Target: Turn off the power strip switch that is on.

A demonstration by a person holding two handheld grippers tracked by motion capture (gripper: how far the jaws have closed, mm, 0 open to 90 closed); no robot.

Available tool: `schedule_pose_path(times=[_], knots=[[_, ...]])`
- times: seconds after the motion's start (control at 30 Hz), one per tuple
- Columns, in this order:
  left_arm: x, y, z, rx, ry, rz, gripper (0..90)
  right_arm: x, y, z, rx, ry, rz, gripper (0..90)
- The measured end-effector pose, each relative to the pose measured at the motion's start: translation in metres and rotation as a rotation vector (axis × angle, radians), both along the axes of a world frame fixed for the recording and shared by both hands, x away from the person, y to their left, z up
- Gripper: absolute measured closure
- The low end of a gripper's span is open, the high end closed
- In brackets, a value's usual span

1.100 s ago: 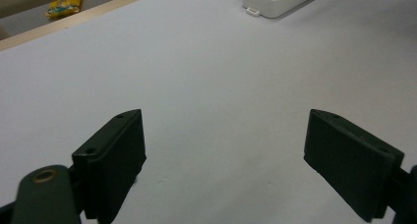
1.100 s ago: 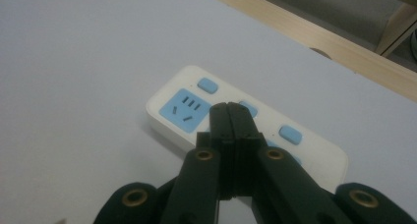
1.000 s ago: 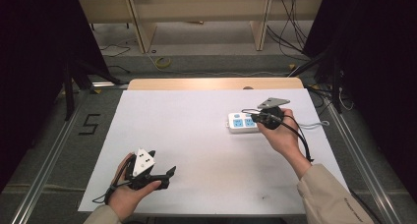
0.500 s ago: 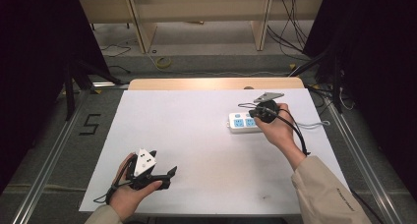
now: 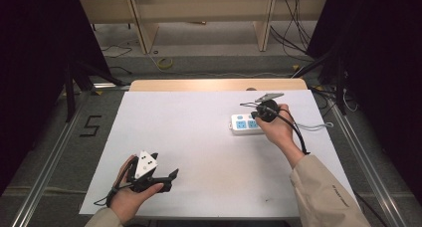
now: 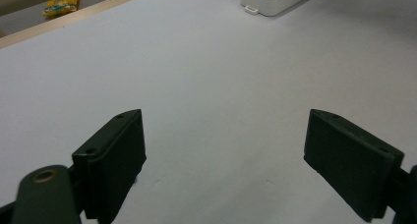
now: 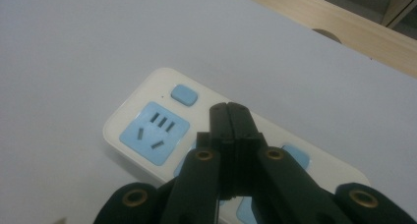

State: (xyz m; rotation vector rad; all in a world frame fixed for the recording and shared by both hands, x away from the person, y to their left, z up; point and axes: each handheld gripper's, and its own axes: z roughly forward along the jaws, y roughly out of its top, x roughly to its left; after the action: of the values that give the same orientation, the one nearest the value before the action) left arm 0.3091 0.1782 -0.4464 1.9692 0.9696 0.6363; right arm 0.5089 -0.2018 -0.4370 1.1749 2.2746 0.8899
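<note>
R gripper (image 7: 229, 108) has moved in from the power strip's cable end over the last sec and now sits above the white power strip (image 5: 245, 124), jaws pressed fully together w/ nothing between them. In the right gripper view the closed tip hangs over the strip's top face, just short of the small blue switch button (image 7: 183, 95) beside the first blue socket (image 7: 155, 132); contact w/ the strip can't be confirmed. Strip lies flat on the white table sheet (image 5: 199, 137), right of center toward the far side, its grey cable (image 5: 318, 127) trailing off to the right.

L gripper (image 5: 166, 177) rests low at the near-left of the table, unchanged vs. earlier frames, jaws wide apart, empty; the strip's end shows far off at the top of its view (image 6: 275, 0).

Judgement: closed tip + drift toward the button looks like an approach to press the switch, not a grasp. Press itself prob. not yet made; needs a small push down onto the button.
</note>
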Motion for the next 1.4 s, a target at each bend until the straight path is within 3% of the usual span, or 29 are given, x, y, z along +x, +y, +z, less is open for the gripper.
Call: schedule_pose_path(times=[0.57,1.4], knots=[[0.0,0.0,0.0,0.0,0.003,-0.005,15.1,0.022,0.007,-0.011,-0.042,0.036,-0.028,90.0],[0.0,-0.001,-0.001,0.002,0.002,-0.007,15.1,0.028,0.015,-0.015,-0.073,0.069,-0.036,90.0]])
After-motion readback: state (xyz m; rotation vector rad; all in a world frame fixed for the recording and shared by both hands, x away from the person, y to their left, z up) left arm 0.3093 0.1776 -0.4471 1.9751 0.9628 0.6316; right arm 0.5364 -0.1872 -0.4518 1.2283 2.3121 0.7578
